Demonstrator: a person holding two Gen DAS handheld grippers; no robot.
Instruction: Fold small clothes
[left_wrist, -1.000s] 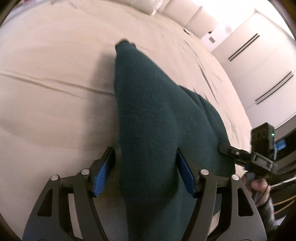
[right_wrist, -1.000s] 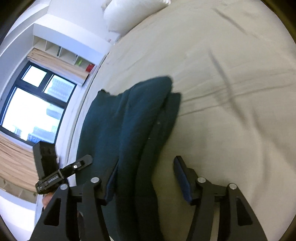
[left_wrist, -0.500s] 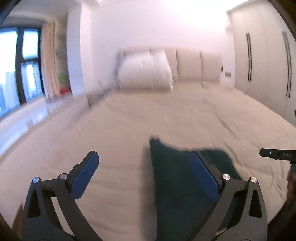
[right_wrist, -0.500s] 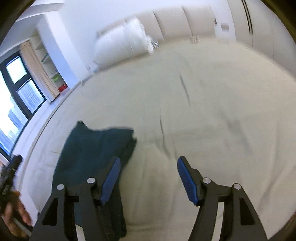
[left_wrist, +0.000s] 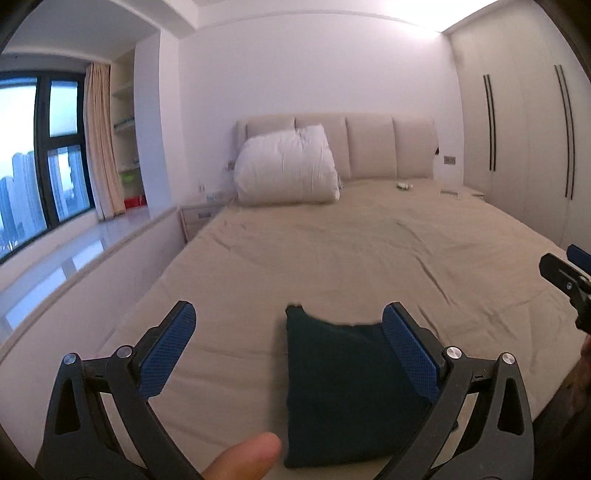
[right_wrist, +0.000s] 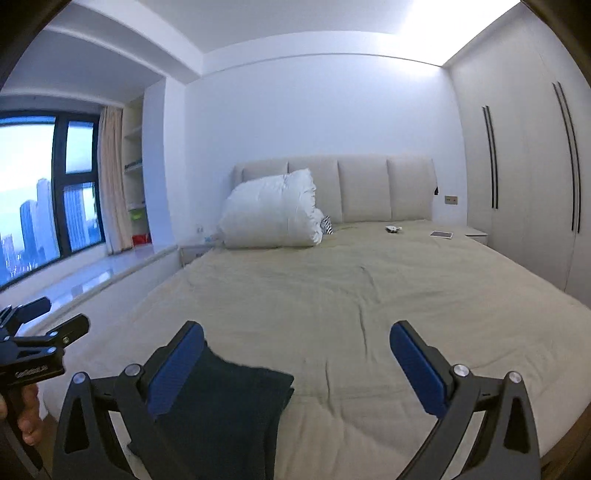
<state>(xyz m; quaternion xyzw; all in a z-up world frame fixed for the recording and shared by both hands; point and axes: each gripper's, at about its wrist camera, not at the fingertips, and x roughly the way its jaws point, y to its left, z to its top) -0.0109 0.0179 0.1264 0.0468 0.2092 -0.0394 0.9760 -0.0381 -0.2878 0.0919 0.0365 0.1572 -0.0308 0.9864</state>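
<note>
Flatly folded, dark knit garment (left_wrist: 343, 395).

Surface: beige bed (left_wrist: 332, 258) | ahead of tool, near: folded dark-green garment (left_wrist: 343, 391) | far end: white duvet bundle (left_wrist: 286, 166), small flat items (right_wrist: 441, 234)

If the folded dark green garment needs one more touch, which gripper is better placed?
Left, marginally. The garment lies partly between the left gripper fingers, while it sits off beside the right gripper. Left is open with nothing held; right is opening, also empty.
</note>
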